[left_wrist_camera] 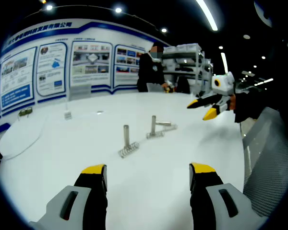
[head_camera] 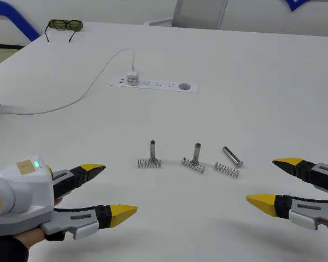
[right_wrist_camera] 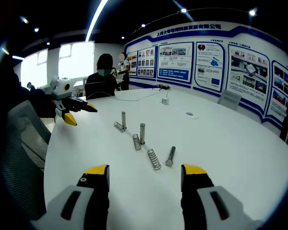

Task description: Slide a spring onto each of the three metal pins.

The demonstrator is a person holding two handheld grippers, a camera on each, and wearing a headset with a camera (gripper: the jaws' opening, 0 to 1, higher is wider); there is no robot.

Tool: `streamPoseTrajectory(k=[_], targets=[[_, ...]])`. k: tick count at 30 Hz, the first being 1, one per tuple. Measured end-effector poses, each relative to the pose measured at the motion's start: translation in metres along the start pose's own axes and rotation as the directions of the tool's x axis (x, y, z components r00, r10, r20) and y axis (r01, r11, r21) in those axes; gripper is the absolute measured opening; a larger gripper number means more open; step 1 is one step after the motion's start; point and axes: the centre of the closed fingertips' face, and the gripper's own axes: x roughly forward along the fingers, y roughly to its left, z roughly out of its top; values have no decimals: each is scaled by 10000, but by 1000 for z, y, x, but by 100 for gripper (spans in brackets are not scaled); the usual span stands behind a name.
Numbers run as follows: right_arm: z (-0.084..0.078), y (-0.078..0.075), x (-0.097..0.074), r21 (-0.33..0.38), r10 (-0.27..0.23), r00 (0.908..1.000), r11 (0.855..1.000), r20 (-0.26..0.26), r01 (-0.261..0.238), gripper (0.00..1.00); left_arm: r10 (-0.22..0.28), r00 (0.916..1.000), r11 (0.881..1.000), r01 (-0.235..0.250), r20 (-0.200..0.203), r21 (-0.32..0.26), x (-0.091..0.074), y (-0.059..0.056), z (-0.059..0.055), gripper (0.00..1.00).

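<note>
Left gripper (head_camera: 120, 187): low at the left of the table (head_camera: 251, 109), jaws wide apart, holding nothing.
Left pin (head_camera: 152, 148): upright; left spring (head_camera: 149, 162) lying at its foot, not yet on it.
Middle pin (head_camera: 197, 151): upright too; middle spring (head_camera: 193, 165) flat against its base.
Right pin (head_camera: 233, 156): lying on its side; right spring (head_camera: 226, 170) just beside it.
Right gripper (head_camera: 262, 180): low at the right, jaws spread, empty.
Step in hand: probably picking up a spring. Best to pinch lightly near one end, keep the bore free and lower it straight over a pin top. The lying pin likely needs holding first.
Writing: posters (right_wrist_camera: 175, 60) on the wall with blue headings, too small to read.
</note>
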Motion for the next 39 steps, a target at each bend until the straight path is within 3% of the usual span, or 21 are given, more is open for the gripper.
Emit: streamPoseTrajectory(k=[11,22,39], targets=[[5,-1,0,8,-17,10000,10000,23,17,61,35,10000,10000,-35,6,-25,0,1,0,71],[14,-14,5,-61,-165,9997,9998,-152,164,58,-2,10000,10000,2,-6,-63,1,0,-1,71],[26,-36,38,-206,-255,9955,9995,-908,238,48,-31,10000,9999,31,-13,-100,1,1,-3,71]])
